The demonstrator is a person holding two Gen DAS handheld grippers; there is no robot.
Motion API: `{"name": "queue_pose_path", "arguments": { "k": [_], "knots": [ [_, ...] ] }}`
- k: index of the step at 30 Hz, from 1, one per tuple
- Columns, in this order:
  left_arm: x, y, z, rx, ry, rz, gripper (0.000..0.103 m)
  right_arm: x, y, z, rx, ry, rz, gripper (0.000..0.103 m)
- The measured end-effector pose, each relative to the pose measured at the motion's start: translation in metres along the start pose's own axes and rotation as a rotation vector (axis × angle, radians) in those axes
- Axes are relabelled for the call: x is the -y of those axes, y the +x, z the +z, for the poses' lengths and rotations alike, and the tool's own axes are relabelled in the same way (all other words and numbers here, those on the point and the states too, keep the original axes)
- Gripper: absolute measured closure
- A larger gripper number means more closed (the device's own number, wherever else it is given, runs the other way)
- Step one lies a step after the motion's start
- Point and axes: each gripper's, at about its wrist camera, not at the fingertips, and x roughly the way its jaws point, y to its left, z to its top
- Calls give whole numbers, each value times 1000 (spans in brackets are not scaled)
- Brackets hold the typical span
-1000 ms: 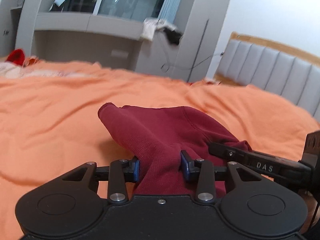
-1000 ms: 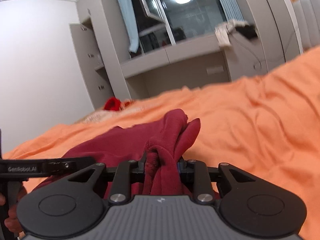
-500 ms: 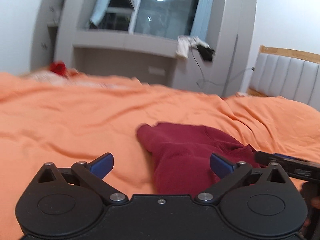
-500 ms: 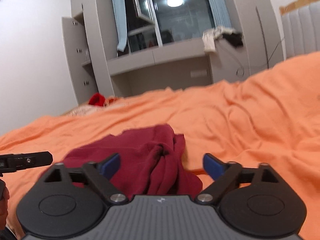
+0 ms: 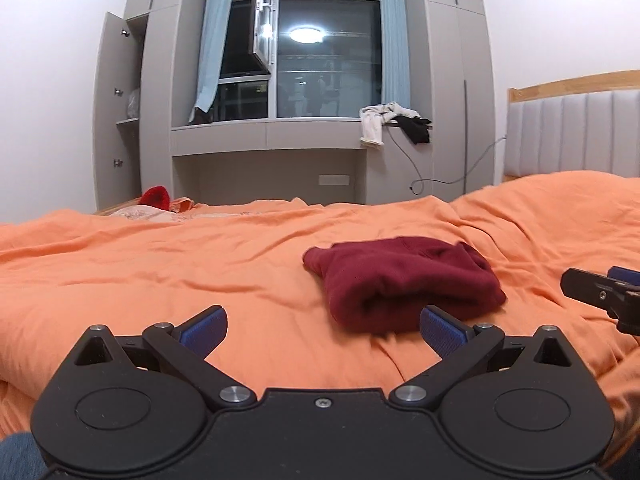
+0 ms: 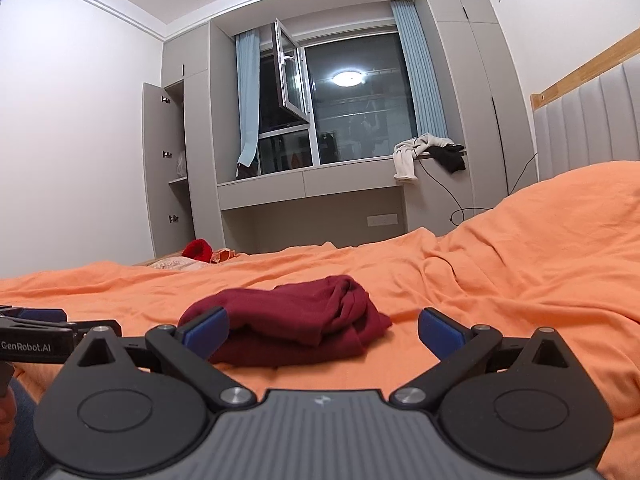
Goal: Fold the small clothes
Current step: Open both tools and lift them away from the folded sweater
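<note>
**Folded maroon garment lay released on the orange bed cover**

The left gripper point(image 5: 323, 326) was held with its blue-padded fingers spread wide, and nothing was grasped between them. Ahead of it and slightly toward its right finger, the dark maroon knitted garment point(image 5: 404, 280) was seen lying folded into a compact bundle on the wrinkled orange bed cover point(image 5: 160, 272). The garment was not touched by either blue pad point(image 5: 442, 330). Off to the right of this tool, the tip of the right gripper point(image 5: 600, 290) was visible above the cover, apart from the garment.

The right gripper point(image 6: 323, 326) was likewise held released, its blue pads far apart and empty. The maroon garment point(image 6: 296, 320) was seen just ahead of it, toward its left finger, with a bunched end of cloth lifted at the far side. The left gripper point(image 6: 40, 334) was seen at this tool's left, beside the garment.

Far beyond both tools, a small red cloth item point(image 6: 198, 249) was seen at the far edge of the bed, and white and black clothes point(image 5: 394, 120) were draped over the grey window ledge point(image 5: 272, 128).
</note>
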Motion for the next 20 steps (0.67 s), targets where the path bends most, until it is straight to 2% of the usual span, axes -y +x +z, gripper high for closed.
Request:
{"name": "queue_pose_path", "arguments": {
  "k": [8,20],
  "knots": [
    [2,-6,-4,0,-2,-18,1,11,-4,-3,-6,28,-42,0],
    [3,3,-10,-32,8,-30,1,8,3,-8,-26,8,-31,0]
  ]
}}
